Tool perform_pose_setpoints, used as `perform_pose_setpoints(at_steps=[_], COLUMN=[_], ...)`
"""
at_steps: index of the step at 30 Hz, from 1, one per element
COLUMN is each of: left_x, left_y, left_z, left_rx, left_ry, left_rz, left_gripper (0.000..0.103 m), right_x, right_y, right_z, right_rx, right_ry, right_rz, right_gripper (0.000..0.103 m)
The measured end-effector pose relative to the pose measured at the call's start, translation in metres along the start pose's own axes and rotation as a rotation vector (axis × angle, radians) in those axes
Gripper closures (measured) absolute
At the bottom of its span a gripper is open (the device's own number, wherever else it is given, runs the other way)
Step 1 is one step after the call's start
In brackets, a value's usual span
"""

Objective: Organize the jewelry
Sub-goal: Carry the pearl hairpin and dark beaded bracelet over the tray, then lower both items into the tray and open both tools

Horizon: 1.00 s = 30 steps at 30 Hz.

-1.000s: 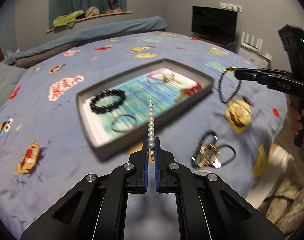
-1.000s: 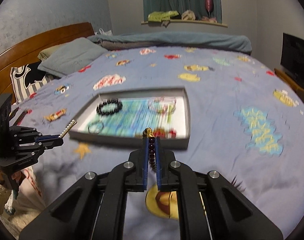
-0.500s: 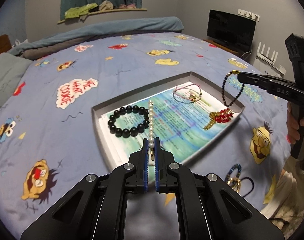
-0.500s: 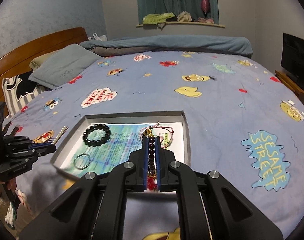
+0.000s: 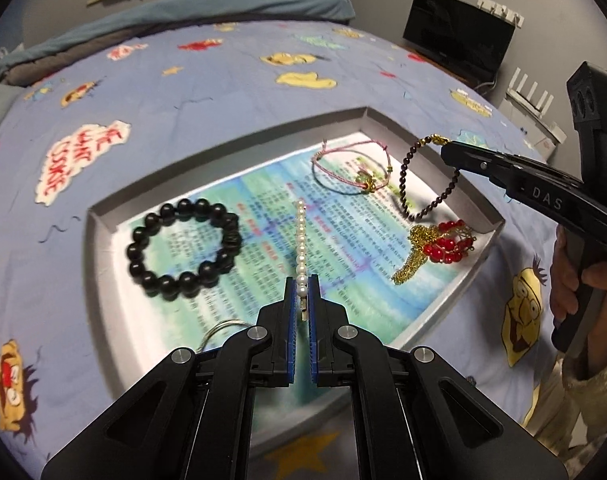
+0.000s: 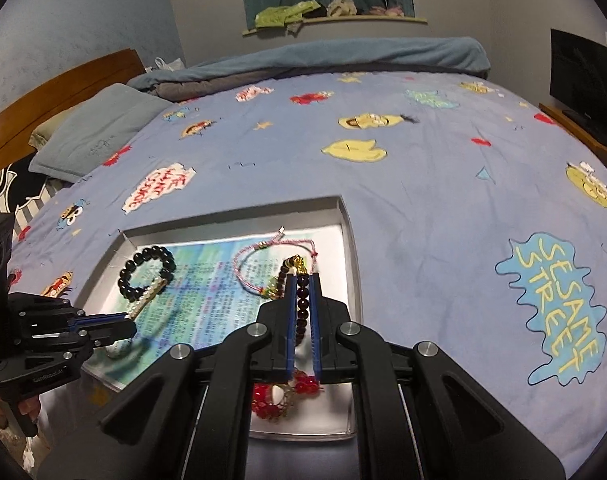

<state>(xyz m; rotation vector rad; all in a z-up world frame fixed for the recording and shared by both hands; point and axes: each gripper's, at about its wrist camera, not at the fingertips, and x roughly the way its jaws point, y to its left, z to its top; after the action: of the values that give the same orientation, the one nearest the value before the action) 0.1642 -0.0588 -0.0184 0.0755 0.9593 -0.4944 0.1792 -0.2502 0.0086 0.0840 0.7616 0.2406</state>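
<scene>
Home bedroom — bed, pillow, headboard.

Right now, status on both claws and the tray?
Left claw shut on pearl strand. Right claw shut on dark bead bracelet. Both over tray. Nothing blocking.

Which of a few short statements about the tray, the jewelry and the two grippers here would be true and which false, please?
1. The left gripper is shut on a pearl strand. True.
2. The right gripper is open and carries nothing. False: it is shut on a dark beaded bracelet.
3. The black bead bracelet lies inside the grey tray. True.
4. The red and gold piece lies on the bedspread outside the tray. False: it lies in the tray.
5. The pink cord bracelet lies in the tray. True.
</scene>
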Motion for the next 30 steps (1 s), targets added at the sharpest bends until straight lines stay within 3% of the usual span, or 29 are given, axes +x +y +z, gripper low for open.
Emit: perform_pose_setpoints(at_steps=[16,19,21,23,28,30], left_x=[0.023,0.023,0.022,0.019,0.005,-0.004], left_y=[-0.001,-0.002,-0.004,-0.005,-0.007,-0.007], left_z=[0.003,0.004,0.003,0.002,0.0,-0.001], left_rx=[-0.024,-0.026,-0.022,-0.021,-0.018,-0.016], left_ry=[0.036,0.037,0.036,0.031,-0.008,-0.032], left_rz=[0.014,0.013,0.017,0.021,0.038,0.054], left_gripper=[0.097,0.097,0.097,0.094,0.077,0.072], right_x=[0.019,0.016,0.014,0.011,0.001,-0.004], right_y=[0.001,0.002,0.002,0.003,0.006,0.006], right_z=[-0.011,-0.011,-0.011,-0.012,-0.015,-0.017], right_rx=[-0.043,-0.039,-0.038,-0.04,-0.042,-0.04], right_ry=[0.06,0.056,0.051,0.044,0.028,0.023], right_rz=[-0.037,-0.033,-0.026,-0.019,-0.008,-0.009], right_gripper=[0.097,0.094,0.083,0.076,0.076,0.069])
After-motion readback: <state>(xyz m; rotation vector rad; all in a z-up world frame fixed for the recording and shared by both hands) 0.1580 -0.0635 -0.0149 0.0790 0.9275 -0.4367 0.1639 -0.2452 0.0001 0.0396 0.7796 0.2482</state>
